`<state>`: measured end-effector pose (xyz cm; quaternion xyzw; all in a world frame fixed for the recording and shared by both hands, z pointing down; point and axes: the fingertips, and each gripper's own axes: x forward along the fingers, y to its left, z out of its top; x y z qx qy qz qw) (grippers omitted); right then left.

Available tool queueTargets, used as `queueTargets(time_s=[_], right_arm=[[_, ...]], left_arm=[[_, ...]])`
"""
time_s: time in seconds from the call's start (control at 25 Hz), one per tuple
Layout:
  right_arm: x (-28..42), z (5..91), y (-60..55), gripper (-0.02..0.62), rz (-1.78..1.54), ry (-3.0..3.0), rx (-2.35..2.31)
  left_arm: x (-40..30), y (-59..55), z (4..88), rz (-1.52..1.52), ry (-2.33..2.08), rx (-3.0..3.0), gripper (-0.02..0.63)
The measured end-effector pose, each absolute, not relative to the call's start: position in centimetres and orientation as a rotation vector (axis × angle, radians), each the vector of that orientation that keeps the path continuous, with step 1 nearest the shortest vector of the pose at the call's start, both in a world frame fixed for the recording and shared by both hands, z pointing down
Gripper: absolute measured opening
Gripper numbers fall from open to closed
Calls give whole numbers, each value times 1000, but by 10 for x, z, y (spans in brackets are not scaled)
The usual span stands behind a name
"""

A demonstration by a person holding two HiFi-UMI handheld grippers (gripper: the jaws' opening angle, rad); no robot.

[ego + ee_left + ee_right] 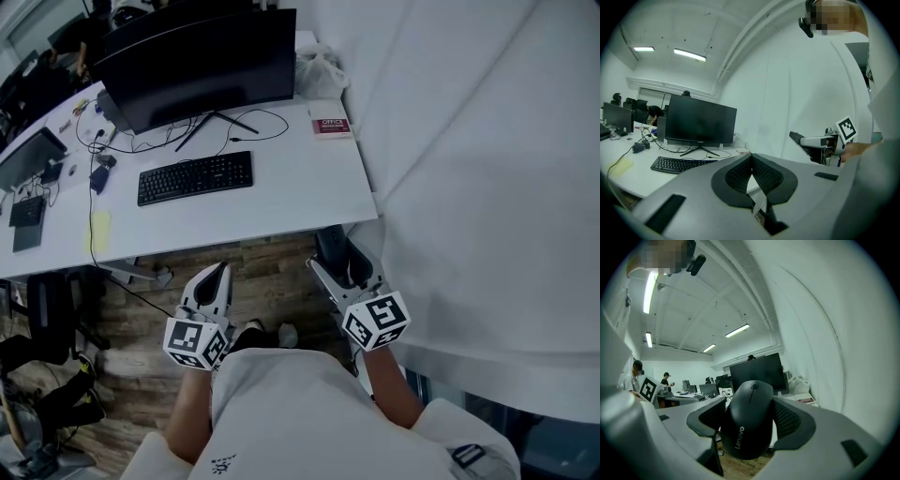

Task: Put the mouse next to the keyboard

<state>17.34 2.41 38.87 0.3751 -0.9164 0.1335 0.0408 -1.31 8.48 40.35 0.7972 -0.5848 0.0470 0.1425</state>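
Observation:
In the head view a black keyboard (195, 177) lies on the white desk (300, 187), in front of a black monitor (197, 61). My right gripper (342, 267) hangs below the desk's near edge, over the floor, shut on a black Lenovo mouse (331, 246). The right gripper view shows the mouse (747, 425) clamped upright between the pads (787, 419) of that gripper (749, 418). My left gripper (217, 278) hovers beside it, shut with nothing held. In the left gripper view, the left gripper (751, 177) has its pads touching, and the keyboard (677, 164) lies far ahead.
A red-and-white booklet (331, 125) and a white bag (319, 70) sit at the desk's right back corner. Cables, a yellow note (100, 230) and a second screen (28, 157) lie to the left. A white curtain (469, 141) hangs along the right. Wooden floor (262, 281) below.

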Motion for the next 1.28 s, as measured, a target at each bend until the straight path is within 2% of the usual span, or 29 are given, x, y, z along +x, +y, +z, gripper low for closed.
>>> queueTargets(time_s=[1.28], right_arm=[[171,390,-9,325,413,-2796,1178]], left_arm=[[-15,47,405,129,-1656,2324,11]])
